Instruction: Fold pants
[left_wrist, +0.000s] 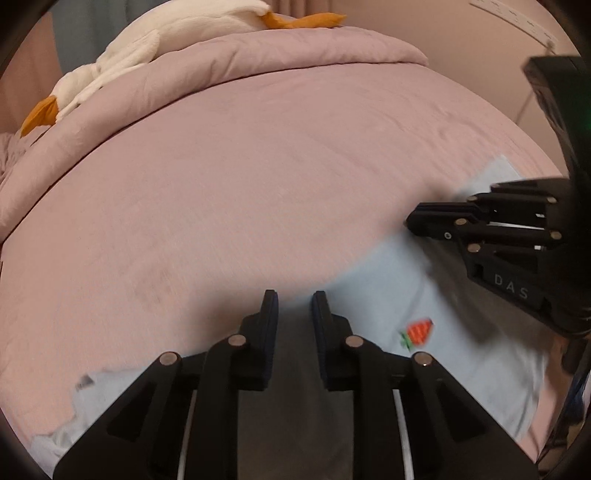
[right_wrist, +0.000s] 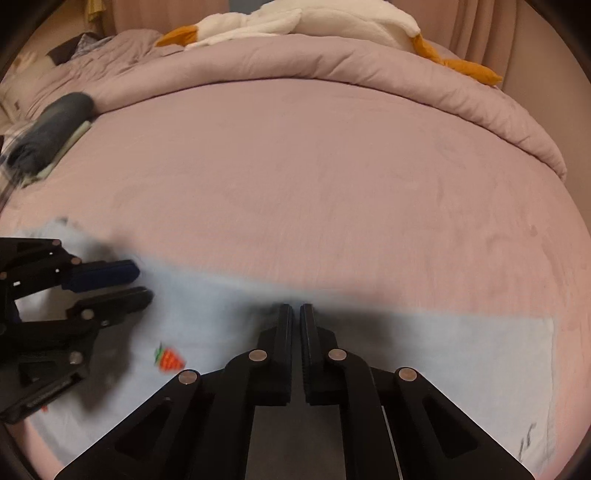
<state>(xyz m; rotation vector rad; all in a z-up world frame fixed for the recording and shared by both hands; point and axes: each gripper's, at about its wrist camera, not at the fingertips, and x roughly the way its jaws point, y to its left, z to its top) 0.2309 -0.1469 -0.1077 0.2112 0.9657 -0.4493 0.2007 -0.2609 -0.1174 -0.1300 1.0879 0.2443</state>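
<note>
Light blue pants (left_wrist: 424, 291) (right_wrist: 443, 350) with a red strawberry print (left_wrist: 419, 332) (right_wrist: 170, 360) lie flat on the pink bed sheet (left_wrist: 221, 184). My left gripper (left_wrist: 294, 295) (right_wrist: 143, 282) hovers at the pants' far edge, its fingers a narrow gap apart and no cloth visibly pinched. My right gripper (right_wrist: 296, 306) (left_wrist: 410, 221) has its fingers nearly touching, tips at the same far edge further right. Whether cloth sits between them is hidden by shadow and blur.
A rolled pink duvet (left_wrist: 258, 55) (right_wrist: 332, 62) lies across the far side of the bed, with a white and orange plush duck (left_wrist: 147, 33) (right_wrist: 314, 18) on top. A dark grey rolled item (right_wrist: 55, 122) rests at the far left.
</note>
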